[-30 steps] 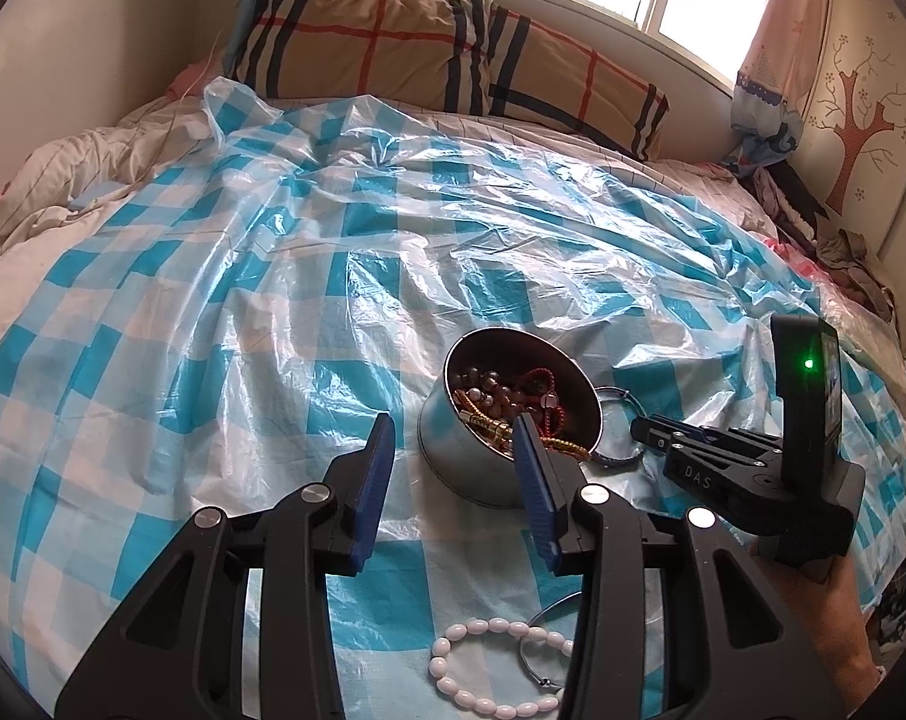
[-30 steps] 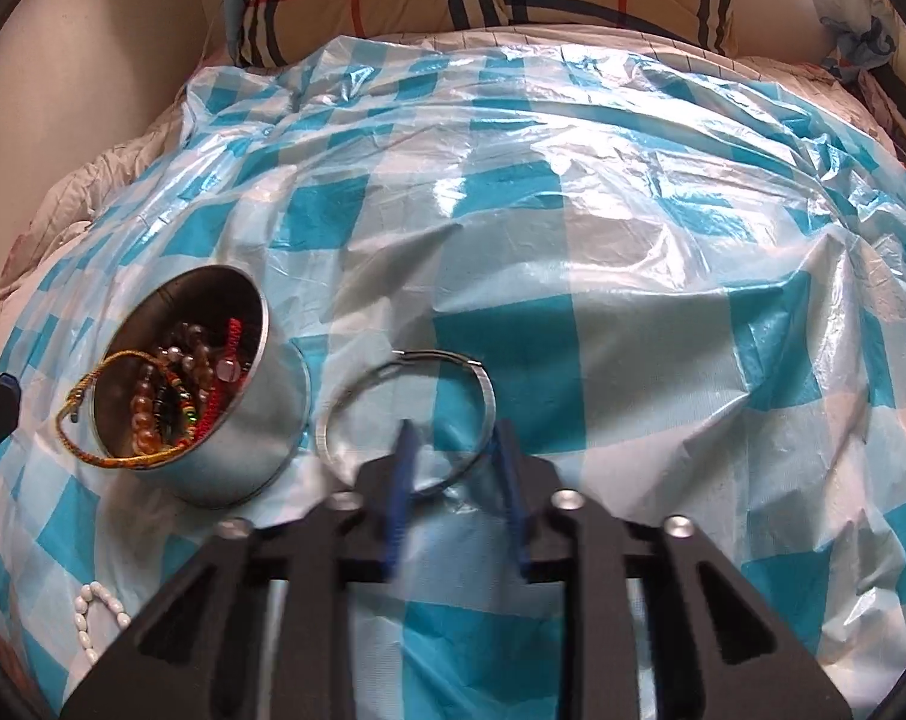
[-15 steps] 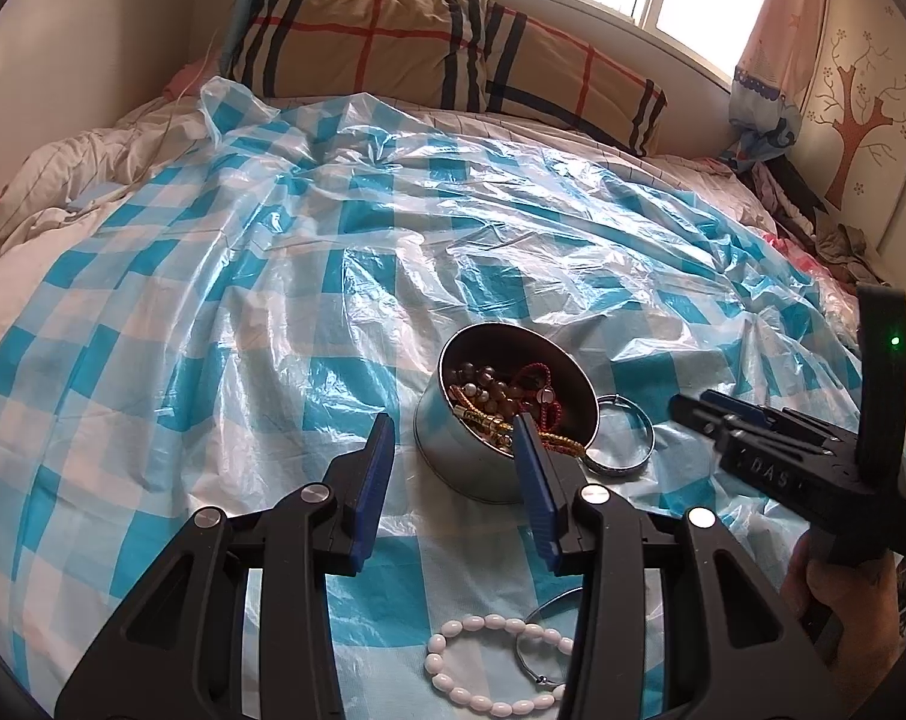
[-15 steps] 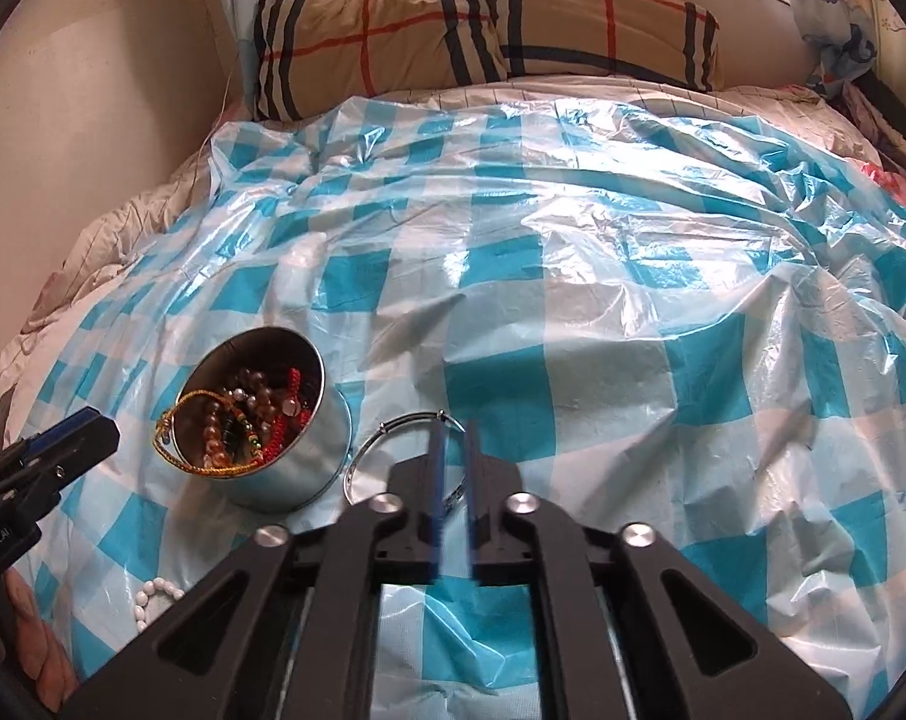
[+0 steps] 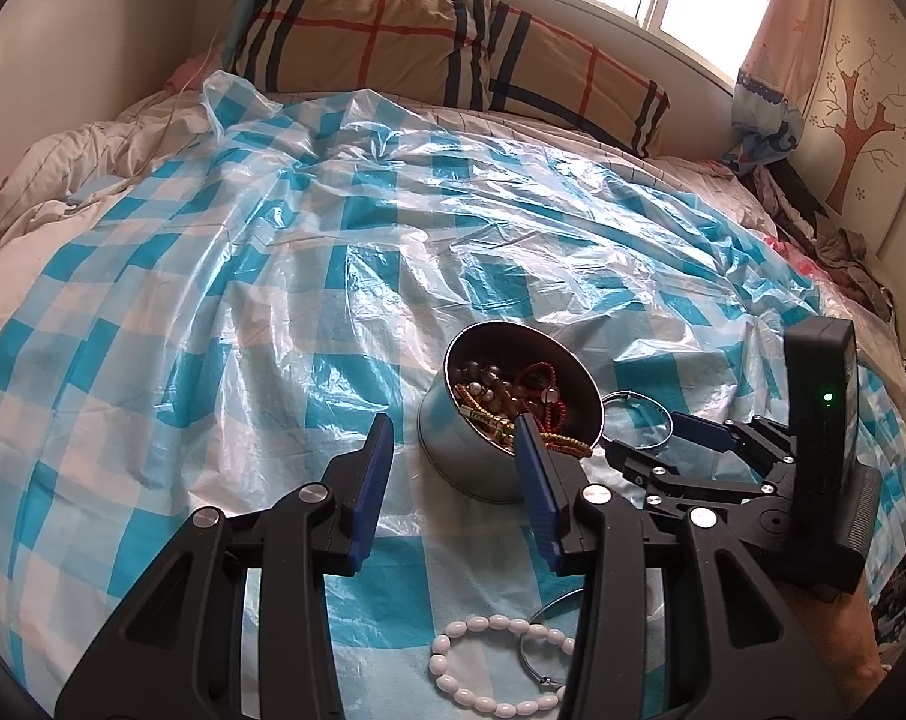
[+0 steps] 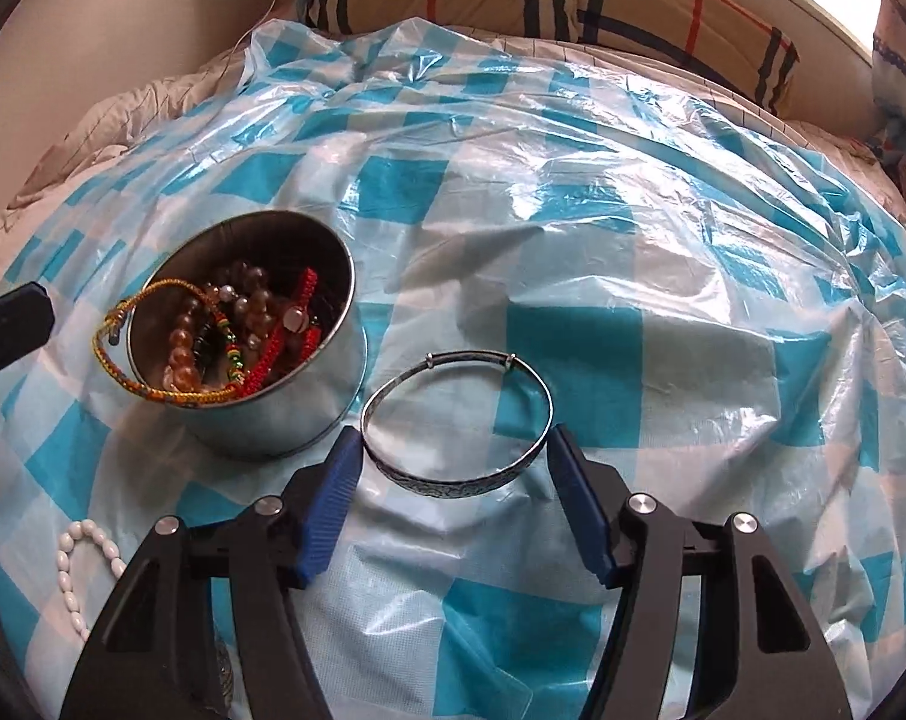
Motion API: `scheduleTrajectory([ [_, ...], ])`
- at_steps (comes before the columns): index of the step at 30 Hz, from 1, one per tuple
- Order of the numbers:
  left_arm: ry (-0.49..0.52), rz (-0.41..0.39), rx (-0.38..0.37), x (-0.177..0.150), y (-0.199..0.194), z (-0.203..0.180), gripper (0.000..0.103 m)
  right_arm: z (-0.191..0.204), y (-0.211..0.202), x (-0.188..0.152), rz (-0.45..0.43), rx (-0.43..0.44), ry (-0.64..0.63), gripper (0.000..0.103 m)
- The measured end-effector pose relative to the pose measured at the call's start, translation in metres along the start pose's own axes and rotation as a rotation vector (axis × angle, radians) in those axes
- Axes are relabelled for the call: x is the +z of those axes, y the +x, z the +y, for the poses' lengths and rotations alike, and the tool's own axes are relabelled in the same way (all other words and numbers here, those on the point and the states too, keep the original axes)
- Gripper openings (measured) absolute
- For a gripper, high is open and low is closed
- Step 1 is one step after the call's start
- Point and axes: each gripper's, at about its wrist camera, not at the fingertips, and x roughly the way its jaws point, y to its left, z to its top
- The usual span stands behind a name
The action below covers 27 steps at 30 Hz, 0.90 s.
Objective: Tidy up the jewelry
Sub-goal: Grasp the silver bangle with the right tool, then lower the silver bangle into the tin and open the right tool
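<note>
A round metal tin (image 5: 483,468) (image 6: 309,414) holds bead bracelets and red cords, and a yellow braided cord (image 6: 129,384) hangs over its rim. Just right of it a silver bangle (image 6: 453,477) (image 5: 639,420) lies flat on the plastic sheet. My right gripper (image 6: 453,450) (image 5: 648,435) straddles the bangle. Its jaws are closing, with the pads close to the ring on both sides and no visible press. My left gripper (image 5: 453,438) hangs open before the tin, holding nothing. Its fingertip (image 6: 9,324) stays clear of the tin's left side.
A white bead bracelet (image 5: 489,672) (image 6: 75,564) and a second thin bangle (image 5: 543,618) lie near the front. The blue-checked plastic sheet (image 5: 273,300) covers the bed. A plaid pillow (image 5: 453,42) lies under the window, with clothes (image 5: 843,252) piled at right.
The right gripper's jaws were narrow over the bangle, then shut and drawn back, and now stand apart around the bangle. The left gripper has not moved.
</note>
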Motion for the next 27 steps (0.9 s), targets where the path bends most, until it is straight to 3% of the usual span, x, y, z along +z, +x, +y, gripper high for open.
scheduleTrajectory([
  [1,0.002,0.0,0.001,0.0,0.0,0.0,0.04,-0.002,-0.008,0.0,-0.024,0.014,0.02,0.055],
  [2,0.002,0.001,0.001,0.0,0.0,0.0,0.04,-0.003,-0.016,0.001,-0.043,0.029,0.037,0.041],
  [8,0.002,0.002,0.002,0.001,0.0,-0.001,0.04,0.006,-0.037,0.013,-0.094,0.053,0.016,0.038],
  [10,0.0,0.0,0.0,0.001,0.0,-0.001,0.04,0.006,-0.03,0.012,-0.064,0.044,0.003,0.06],
  [11,-0.002,0.001,0.0,0.001,0.001,0.0,0.041,0.006,-0.027,0.009,-0.069,0.009,-0.008,0.078],
  [17,-0.002,0.004,-0.001,0.001,0.001,0.001,0.041,0.015,0.021,0.009,0.054,-0.063,-0.149,0.078],
  [19,-0.005,0.004,-0.001,0.001,0.001,0.002,0.041,0.016,0.034,0.006,0.09,-0.053,-0.175,0.066],
  [27,-0.004,0.007,-0.003,0.0,0.002,0.001,0.041,-0.001,-0.008,0.005,-0.035,-0.002,-0.048,0.067],
])
